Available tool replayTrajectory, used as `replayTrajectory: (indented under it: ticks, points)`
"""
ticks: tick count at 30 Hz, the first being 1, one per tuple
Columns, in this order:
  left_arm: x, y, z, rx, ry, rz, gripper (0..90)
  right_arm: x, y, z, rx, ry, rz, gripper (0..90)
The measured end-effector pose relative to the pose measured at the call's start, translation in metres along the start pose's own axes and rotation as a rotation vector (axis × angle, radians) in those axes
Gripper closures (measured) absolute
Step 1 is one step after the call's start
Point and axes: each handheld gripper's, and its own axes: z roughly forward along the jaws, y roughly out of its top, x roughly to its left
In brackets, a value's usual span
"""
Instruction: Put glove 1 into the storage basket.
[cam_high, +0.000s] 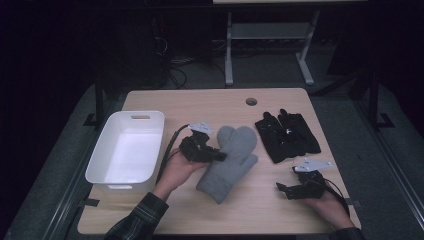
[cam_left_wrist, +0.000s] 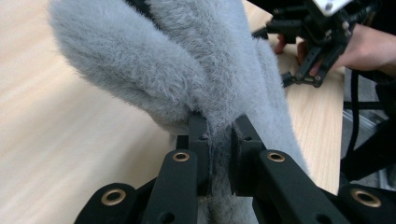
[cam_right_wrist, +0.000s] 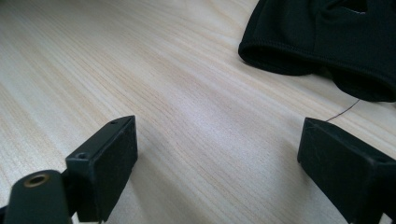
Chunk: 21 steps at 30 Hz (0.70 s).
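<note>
The left gripper (cam_high: 218, 156) pinched the grey mitten (cam_high: 230, 161) just right of the white bin (cam_high: 126, 149), probably to carry it there, while the right gripper (cam_high: 283, 188), spread wide, waited empty near the black gloves (cam_high: 286, 135).

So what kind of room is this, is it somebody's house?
Probably not a house; it looks like a lab or workshop. A bare wooden table sits in a dark room, loose cables trail on the floor behind it, and a metal desk frame stands farther back.
</note>
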Motion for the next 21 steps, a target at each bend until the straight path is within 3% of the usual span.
replayTrajectory:
  ticks: [7, 15, 21]
  points:
    - [0.011, 0.008, -0.044, -0.022, 0.063, -0.010, 81.5, 0.000, 0.000, 0.000, 0.000, 0.000, 0.005, 11.8]
    - [0.017, 0.015, -0.102, -0.079, 0.135, -0.022, 82.0, 0.000, 0.000, 0.000, 0.001, 0.000, 0.005, 11.8]
    - [0.023, 0.013, -0.141, -0.101, 0.182, -0.056, 82.0, 0.000, 0.000, 0.000, 0.000, 0.000, 0.002, 11.8]
